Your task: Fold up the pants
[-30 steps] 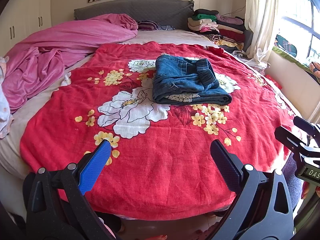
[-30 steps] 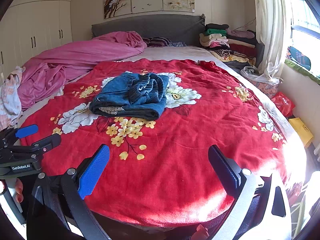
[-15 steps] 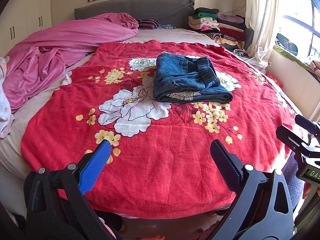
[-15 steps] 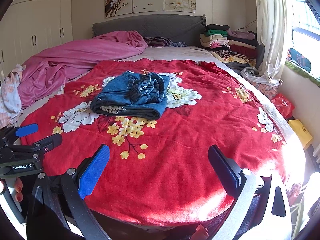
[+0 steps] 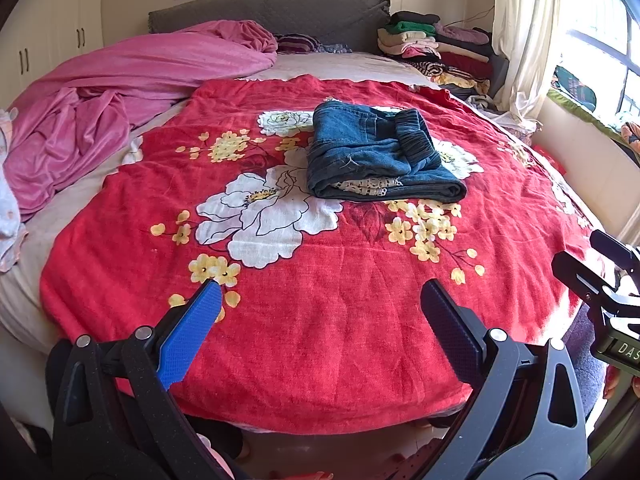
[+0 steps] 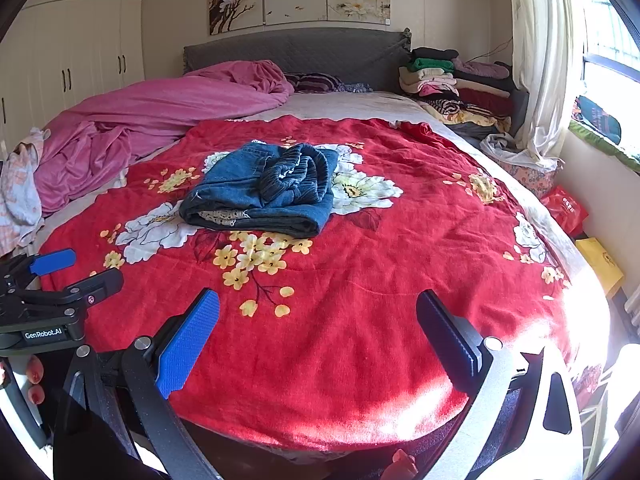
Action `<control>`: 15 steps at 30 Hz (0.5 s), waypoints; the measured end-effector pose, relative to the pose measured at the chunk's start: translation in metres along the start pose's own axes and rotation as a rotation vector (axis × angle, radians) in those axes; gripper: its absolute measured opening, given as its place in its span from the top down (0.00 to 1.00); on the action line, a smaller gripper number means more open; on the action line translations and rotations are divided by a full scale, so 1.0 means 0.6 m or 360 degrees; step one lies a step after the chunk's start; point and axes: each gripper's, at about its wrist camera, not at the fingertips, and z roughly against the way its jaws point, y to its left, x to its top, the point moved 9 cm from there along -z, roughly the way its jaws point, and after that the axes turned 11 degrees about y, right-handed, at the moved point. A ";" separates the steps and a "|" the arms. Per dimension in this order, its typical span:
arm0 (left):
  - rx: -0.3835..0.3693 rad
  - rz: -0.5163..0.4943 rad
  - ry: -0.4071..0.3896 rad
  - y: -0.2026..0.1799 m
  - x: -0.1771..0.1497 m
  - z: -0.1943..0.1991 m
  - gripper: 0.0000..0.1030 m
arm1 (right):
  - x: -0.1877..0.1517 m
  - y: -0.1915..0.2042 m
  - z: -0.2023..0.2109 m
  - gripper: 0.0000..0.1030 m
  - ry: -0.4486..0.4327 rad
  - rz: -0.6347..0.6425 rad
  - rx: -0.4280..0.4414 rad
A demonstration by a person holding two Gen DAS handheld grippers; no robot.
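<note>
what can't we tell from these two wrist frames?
- Folded jeans: the inner layers and underside are hidden by the top fold in both views.
- Right gripper in the left wrist view: cut off by the right edge.
- Clothes stack by the headboard: too small to tell the items apart.
- Floor under the red blanket: hidden by the gripper frames.

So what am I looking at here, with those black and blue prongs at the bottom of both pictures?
Those prongs are two-finger grippers that a person holds, one per hand, each with a wide-angle camera looking along its fingers. One picture comes from the left gripper, the other from the right gripper. Both are open and hold nothing. Each also shows at the edge of the other's picture. Ahead is a bed with a red flowered blanket, and on it lies a folded pair of blue jeans. A pink quilt is bunched at the far left.
</note>
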 end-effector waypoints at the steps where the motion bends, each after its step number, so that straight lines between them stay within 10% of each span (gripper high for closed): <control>1: 0.0004 0.0001 0.0003 0.001 0.000 -0.001 0.09 | 0.000 0.000 0.000 0.04 -0.0002 0.0001 0.0004; 15: -0.0008 0.0006 0.0031 0.006 -0.003 -0.004 0.09 | -0.005 -0.002 -0.002 0.04 0.0009 0.0003 -0.0005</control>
